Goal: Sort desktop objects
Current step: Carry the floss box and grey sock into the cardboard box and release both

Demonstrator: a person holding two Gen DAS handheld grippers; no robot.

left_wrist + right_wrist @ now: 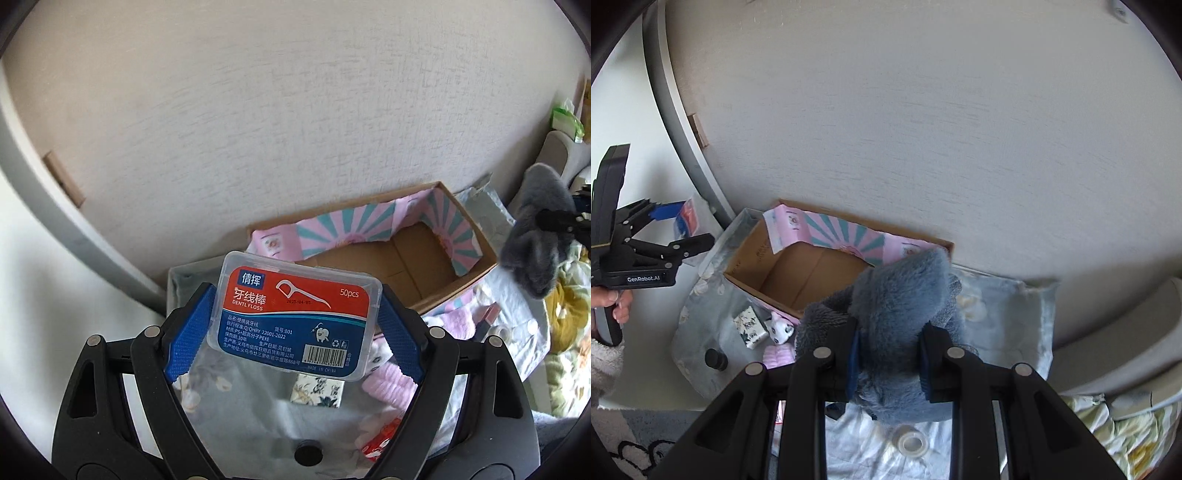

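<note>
In the left wrist view, the left gripper (293,321) pinches a clear dental floss box (295,314) at frame centre, its blue pads pressed on the box's two short ends, red-and-blue label facing the camera. Behind it, toward the centre right, stands an open cardboard box (424,254) lined with pink and teal paper, against the pale wall (258,110). In the right wrist view, the right gripper (888,363) squeezes a grey plush toy (901,295) at lower centre. A small floral packet (750,326) and a dark bottle cap, perhaps, (716,359) lie on the floral cloth (997,314) at lower left.
</note>
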